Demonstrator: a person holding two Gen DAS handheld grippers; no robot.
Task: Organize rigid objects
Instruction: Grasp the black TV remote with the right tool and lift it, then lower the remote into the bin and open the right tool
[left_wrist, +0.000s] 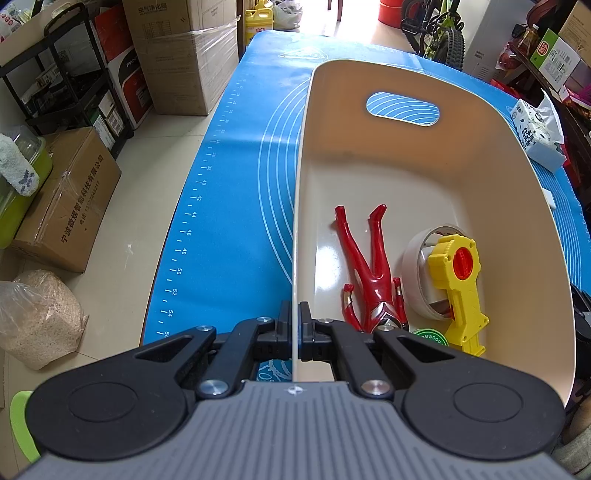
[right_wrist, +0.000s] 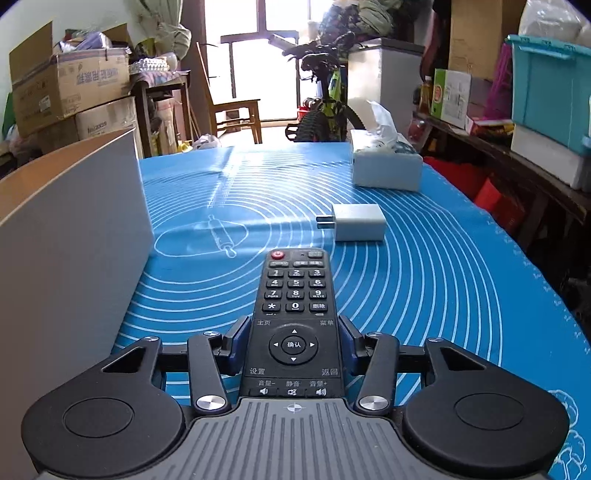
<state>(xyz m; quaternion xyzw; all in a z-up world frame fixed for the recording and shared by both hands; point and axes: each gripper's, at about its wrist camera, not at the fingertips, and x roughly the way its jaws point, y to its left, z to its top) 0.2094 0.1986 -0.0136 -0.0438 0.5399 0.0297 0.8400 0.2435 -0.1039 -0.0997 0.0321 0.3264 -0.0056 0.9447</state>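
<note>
My left gripper (left_wrist: 294, 321) is shut on the near left rim of a beige plastic bin (left_wrist: 369, 170) on the blue mat. The bin holds a red toy figure (left_wrist: 369, 269), a roll of tape (left_wrist: 417, 273), a yellow toy gun (left_wrist: 458, 288) and a green round item (left_wrist: 430, 338). My right gripper (right_wrist: 293, 343) is shut on a black remote control (right_wrist: 295, 314), held just above the mat to the right of the bin's wall (right_wrist: 70, 236). A white charger plug (right_wrist: 356, 222) lies on the mat beyond the remote.
A tissue box (right_wrist: 386, 166) stands at the far right of the blue mat (right_wrist: 424, 266); it also shows in the left wrist view (left_wrist: 535, 133). Cardboard boxes (left_wrist: 66, 199), a bag (left_wrist: 37, 317) and shelves are on the floor to the left. A bicycle (right_wrist: 325, 107) stands beyond the table.
</note>
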